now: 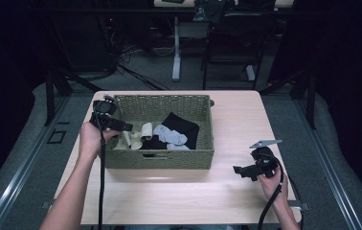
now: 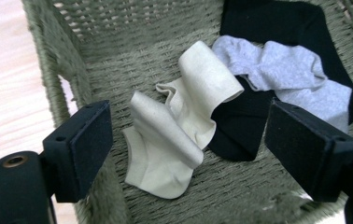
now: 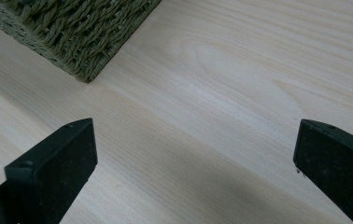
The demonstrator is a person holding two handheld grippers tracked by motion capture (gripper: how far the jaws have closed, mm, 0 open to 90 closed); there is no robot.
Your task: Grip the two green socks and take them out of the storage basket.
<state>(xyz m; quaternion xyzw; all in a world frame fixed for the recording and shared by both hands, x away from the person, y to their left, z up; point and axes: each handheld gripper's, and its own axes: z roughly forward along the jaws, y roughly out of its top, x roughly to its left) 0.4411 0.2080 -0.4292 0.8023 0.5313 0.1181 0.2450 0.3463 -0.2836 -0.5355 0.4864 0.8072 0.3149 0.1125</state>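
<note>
A pale wooden counter [image 1: 227,191] stands in a dim room and carries one woven basket [image 1: 169,160]; in it lie socks, which I count as two cream socks [image 2: 174,135], one grey sock [image 2: 291,70] and one black piece [image 2: 240,126] (possibly a pair, hard to tell). The step in hand looks like reaching in for a cream sock: the left gripper [image 2: 188,154] hangs over the basket's left end, its fingers apart around the cream socks but not pressing them; next it must sink and pinch the fabric. The right gripper [image 1: 246,171] rests above bare counter, fingers wide and empty.
</note>
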